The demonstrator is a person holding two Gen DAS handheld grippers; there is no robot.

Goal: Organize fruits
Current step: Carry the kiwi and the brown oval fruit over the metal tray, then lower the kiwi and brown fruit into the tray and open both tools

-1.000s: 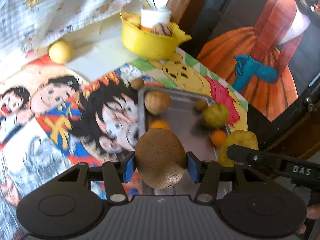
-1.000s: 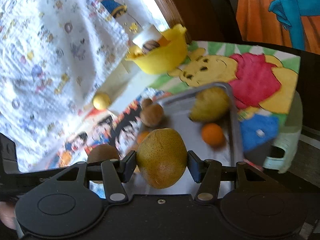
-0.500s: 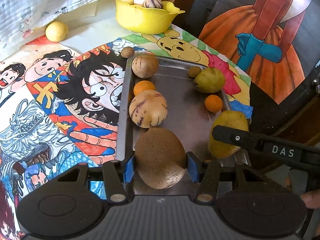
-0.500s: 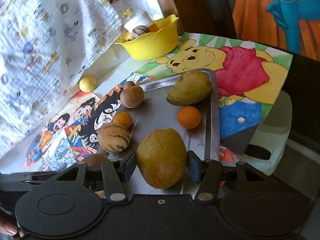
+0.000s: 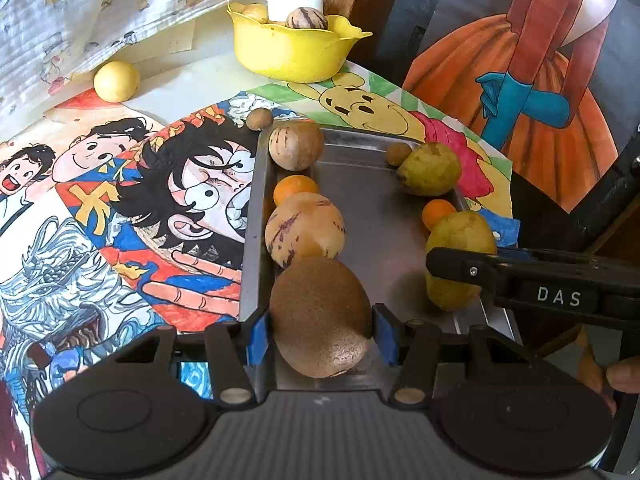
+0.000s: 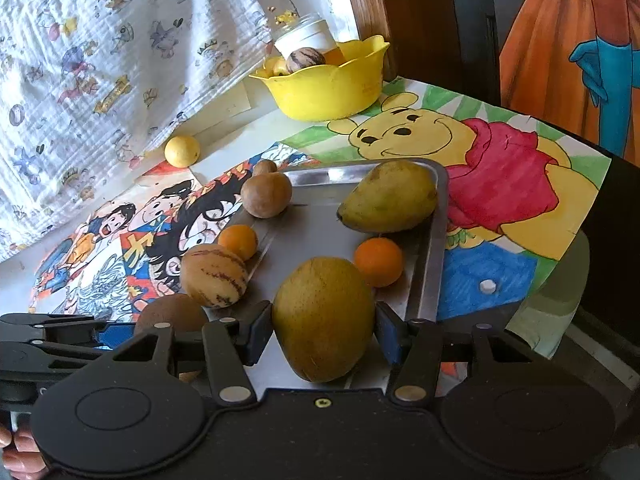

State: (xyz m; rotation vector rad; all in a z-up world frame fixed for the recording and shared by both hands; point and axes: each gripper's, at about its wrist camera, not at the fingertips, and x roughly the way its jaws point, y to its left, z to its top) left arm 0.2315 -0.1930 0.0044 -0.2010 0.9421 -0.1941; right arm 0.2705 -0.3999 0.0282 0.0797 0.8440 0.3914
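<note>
Claws clamping fruit, tray centre open.

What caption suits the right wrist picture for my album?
Right gripper holds a yellow-green mango over a metal tray of fruit.

Yellow bowl, silver tray, purple-streaked tan melon, brown kiwi, orange tangerine.

Black plastic left gripper with blue pads, round silver rivets and ribbed grey housing; the right gripper matches, its arm stamped "DAS", possibly a label.
</note>
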